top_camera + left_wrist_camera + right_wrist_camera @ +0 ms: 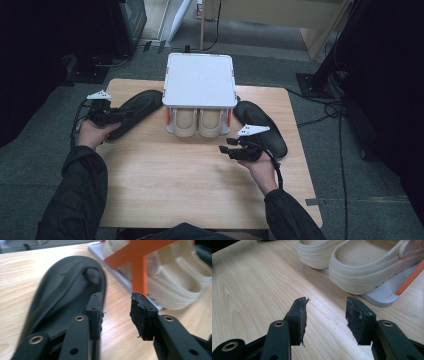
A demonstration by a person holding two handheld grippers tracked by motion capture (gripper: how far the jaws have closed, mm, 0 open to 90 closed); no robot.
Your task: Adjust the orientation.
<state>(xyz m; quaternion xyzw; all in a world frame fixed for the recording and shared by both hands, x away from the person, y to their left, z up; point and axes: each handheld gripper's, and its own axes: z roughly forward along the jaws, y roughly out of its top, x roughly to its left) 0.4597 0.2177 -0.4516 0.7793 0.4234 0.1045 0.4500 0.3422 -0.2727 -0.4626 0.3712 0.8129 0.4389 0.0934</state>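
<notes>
Black insole lies near the wooden table's left edge, its long axis slanting from that edge toward the shoe rack. Left gripper sits at its near end, jaws spread, one over the insole, not pinching. Right gripper hovers near the right edge with jaws spread, empty.

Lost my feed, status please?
Left gripper open at black foam insole's edge. Right gripper open, empty, over wooden table. Nothing blocking.

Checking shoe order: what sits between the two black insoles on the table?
In the high view, the white rack holding cream clogs stands between the left insole and right insole.
</notes>
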